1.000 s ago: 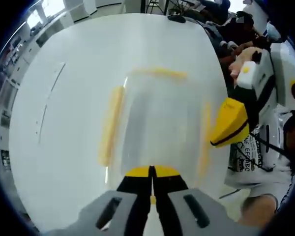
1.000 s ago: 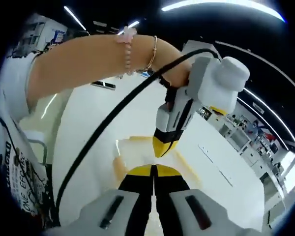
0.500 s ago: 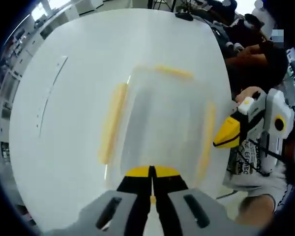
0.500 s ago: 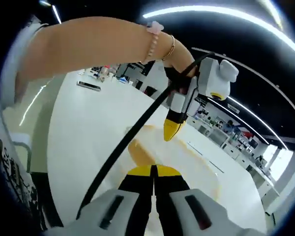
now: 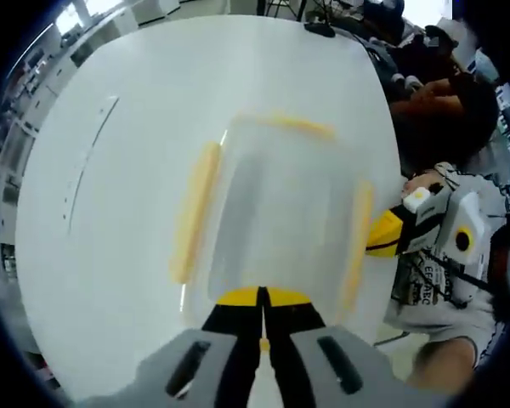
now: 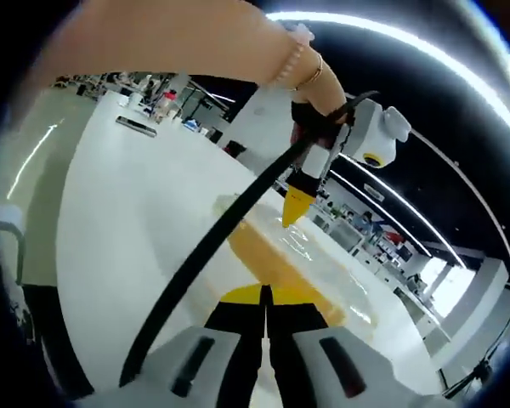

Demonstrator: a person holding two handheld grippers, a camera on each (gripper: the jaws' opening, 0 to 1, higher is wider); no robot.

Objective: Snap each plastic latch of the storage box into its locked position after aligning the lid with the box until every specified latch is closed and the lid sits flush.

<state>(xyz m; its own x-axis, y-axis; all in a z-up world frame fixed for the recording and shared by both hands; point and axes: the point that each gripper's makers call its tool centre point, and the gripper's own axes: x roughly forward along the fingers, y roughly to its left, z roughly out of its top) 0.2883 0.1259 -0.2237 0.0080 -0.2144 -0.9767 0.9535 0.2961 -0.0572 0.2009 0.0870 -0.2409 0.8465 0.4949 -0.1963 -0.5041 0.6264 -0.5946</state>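
Both grippers, left (image 5: 262, 308) and right (image 6: 265, 297), jaws pressed together on nothing, poised over clear storage box (image 5: 276, 212) on white table (image 5: 110, 170); light, stiff, slippery; best pushed at yellow latches (image 5: 193, 212), judging by looks.

I see a broad white table (image 5: 136, 170) under everything. At its far edge lies a small dark object (image 5: 319, 28), with seated people (image 5: 416, 59) just beyond that corner.
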